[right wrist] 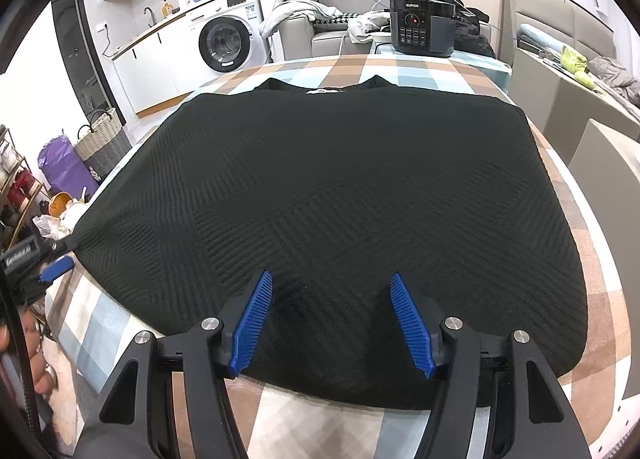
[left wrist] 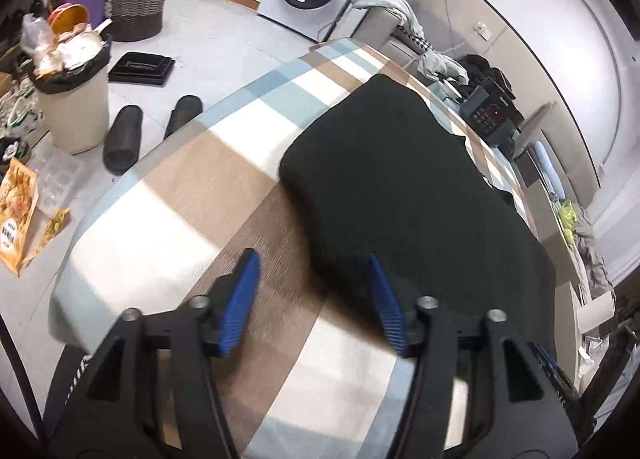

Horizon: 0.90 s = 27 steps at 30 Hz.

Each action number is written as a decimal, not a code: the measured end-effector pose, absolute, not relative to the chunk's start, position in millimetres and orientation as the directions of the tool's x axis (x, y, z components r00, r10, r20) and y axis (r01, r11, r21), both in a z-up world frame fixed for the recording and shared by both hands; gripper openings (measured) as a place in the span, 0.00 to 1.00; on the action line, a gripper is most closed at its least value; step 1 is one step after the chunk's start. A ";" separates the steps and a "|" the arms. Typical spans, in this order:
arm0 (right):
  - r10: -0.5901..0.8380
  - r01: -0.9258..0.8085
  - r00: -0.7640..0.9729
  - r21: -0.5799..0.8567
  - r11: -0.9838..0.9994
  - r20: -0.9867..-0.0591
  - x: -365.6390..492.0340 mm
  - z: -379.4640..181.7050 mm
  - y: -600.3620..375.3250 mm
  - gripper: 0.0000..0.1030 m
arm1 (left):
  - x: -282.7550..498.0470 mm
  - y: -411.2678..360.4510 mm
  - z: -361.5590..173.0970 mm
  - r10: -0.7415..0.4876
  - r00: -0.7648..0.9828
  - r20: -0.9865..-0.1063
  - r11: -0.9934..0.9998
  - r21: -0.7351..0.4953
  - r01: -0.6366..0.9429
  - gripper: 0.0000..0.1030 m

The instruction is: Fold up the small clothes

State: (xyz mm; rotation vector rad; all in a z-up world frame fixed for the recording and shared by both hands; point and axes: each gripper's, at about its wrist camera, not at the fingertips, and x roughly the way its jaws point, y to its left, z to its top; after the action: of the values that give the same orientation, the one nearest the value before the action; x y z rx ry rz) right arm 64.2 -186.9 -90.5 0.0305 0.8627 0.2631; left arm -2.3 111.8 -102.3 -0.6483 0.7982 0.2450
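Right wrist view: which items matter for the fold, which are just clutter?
For the job:
- black knit sweater, spread flat
- checked tablecloth under it
- right gripper, jaws open over the near hem
- left gripper, jaws open

Clutter:
- pressure cooker
- washing machine
- wicker basket
- slippers

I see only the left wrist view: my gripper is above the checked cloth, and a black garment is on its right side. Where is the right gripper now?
Observer: The right gripper is open at the near hem of the black garment, with nothing pinched.
Operator: Which end is the collar?
Observer: The collar, with a white label, is at the far edge, toward the pressure cooker.
Operator: Is the garment flat?
Observer: Yes, it lies spread flat, and no wrinkles show on top.
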 end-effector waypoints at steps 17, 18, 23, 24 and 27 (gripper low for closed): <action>0.213 -0.185 0.636 0.121 0.975 -0.741 67.3 -84.4 -191.5 0.62 | 66.0 84.0 -100.2 -0.003 0.695 -0.719 0.885 -0.325 -0.332 0.14; 0.215 -0.189 0.635 0.120 0.975 -0.742 67.9 -84.3 -190.7 0.62 | 58.9 84.8 -98.2 -0.002 0.698 -0.716 0.883 -0.329 -0.335 0.14; 0.229 -0.203 0.629 0.127 0.971 -0.743 71.1 -86.5 -188.0 0.62 | 27.7 97.0 -99.7 0.007 0.695 -0.719 0.859 -0.352 -0.372 0.14; 0.231 -0.205 0.627 0.129 0.970 -0.744 71.2 -86.6 -187.0 0.62 | 24.7 98.4 -99.4 0.008 0.696 -0.718 0.857 -0.354 -0.375 0.14; 0.240 -0.210 0.630 0.136 0.968 -0.738 69.6 -84.0 -187.6 0.62 | 24.5 94.2 -89.0 0.022 0.709 -0.705 0.869 -0.337 -0.362 0.14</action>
State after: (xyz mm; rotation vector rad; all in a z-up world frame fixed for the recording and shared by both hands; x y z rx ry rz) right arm 69.6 -187.6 -84.0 0.0378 0.8510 0.2580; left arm 24.5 94.2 -89.0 -0.4815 0.7591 0.2225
